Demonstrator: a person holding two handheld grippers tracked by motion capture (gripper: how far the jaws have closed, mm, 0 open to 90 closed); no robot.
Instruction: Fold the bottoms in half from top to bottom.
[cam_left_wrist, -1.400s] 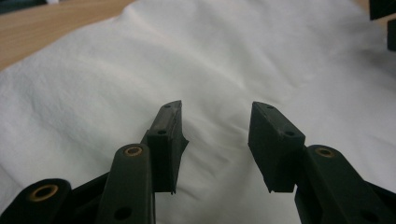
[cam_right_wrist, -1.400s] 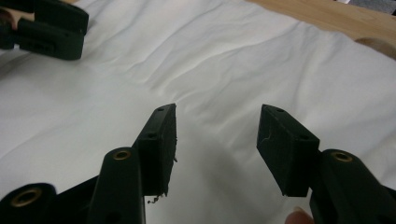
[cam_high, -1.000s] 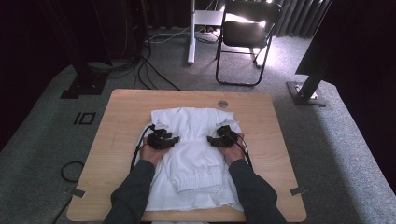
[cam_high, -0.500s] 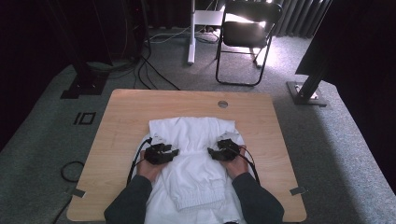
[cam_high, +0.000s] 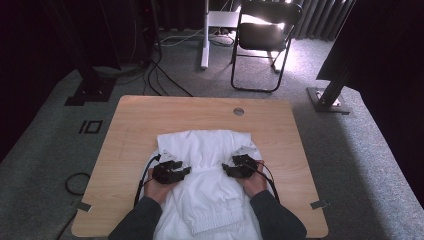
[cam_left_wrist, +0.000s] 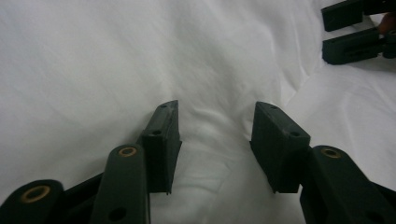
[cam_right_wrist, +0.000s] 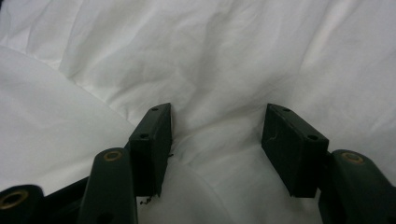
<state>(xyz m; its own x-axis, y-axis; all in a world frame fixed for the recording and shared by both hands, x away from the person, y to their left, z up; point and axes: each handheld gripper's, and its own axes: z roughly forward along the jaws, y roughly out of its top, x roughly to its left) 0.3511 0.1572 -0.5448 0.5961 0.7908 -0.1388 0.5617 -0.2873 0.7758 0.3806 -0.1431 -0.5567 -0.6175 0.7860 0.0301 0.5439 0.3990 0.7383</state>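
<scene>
Wooden table (cam_high: 135, 130): flat, pale laminate, rounded corners, small round grommet (cam_high: 238, 111) near far edge. Standing on grey carpet, with folding chair (cam_high: 262, 40) and loose floor cables (cam_high: 165, 75) beyond.

White garment (cam_high: 207, 170): spread across near half of table, centred, hem end with ribbed elastic band hanging toward near edge. Woven cotton-like cloth, matte, creased, folded into at least two layers; upper layer edge visible as curved ridge in right gripper view (cam_right_wrist: 70, 121).

Handling, judged: light, limp, no stiffness; likely to sag and drag when lifted, and to slip apart layer from layer. Not fragile. Best taken at a fold edge or bunched ridge, pinching all layers at once, both sides level to keep fold square.

Left gripper (cam_left_wrist: 215, 135): black, hard moulded jaws, halfway apart, just opened a little further; cloth wrinkle lying between but not pressed. Seen from above on garment's left side (cam_high: 170, 172).

Right gripper (cam_right_wrist: 215, 140): jaws moderately wide, bare cloth between pads, no grip. Resting on garment's right side (cam_high: 240, 167), well apart from left.
</scene>
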